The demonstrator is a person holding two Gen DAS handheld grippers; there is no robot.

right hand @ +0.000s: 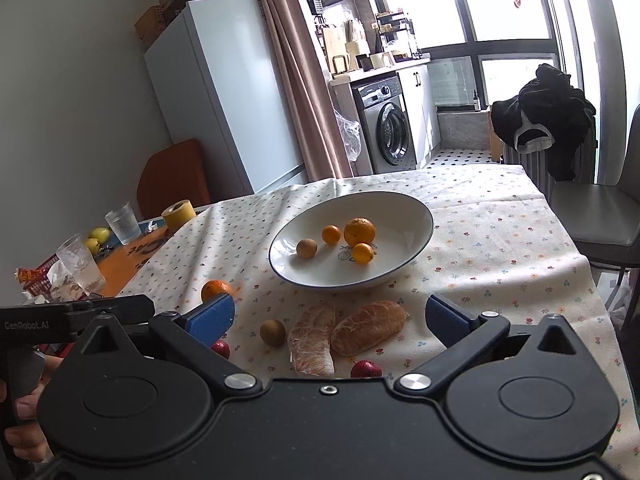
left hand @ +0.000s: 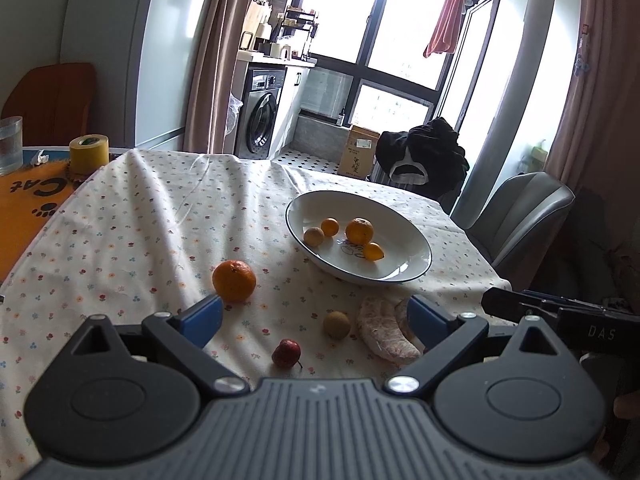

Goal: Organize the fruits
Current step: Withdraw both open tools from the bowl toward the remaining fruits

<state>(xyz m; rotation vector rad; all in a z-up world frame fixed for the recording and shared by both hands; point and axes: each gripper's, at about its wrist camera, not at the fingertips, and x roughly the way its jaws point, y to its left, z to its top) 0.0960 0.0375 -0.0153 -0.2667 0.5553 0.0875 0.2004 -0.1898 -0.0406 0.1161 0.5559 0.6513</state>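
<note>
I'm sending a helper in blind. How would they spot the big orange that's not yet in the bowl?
Find the white bowl on the floral tablecloth. Left of it, alone on the cloth, sits the loose orange, far bigger than the nearby brown and red fruits.

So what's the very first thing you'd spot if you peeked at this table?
Probably the big white bowl in the middle of the flowery tablecloth, with four small fruits inside. Next, the fruit lying on the cloth in front of it: a bright orange to the left and two peeled pomelo pieces close to the open right gripper. The left gripper is open too.
</note>
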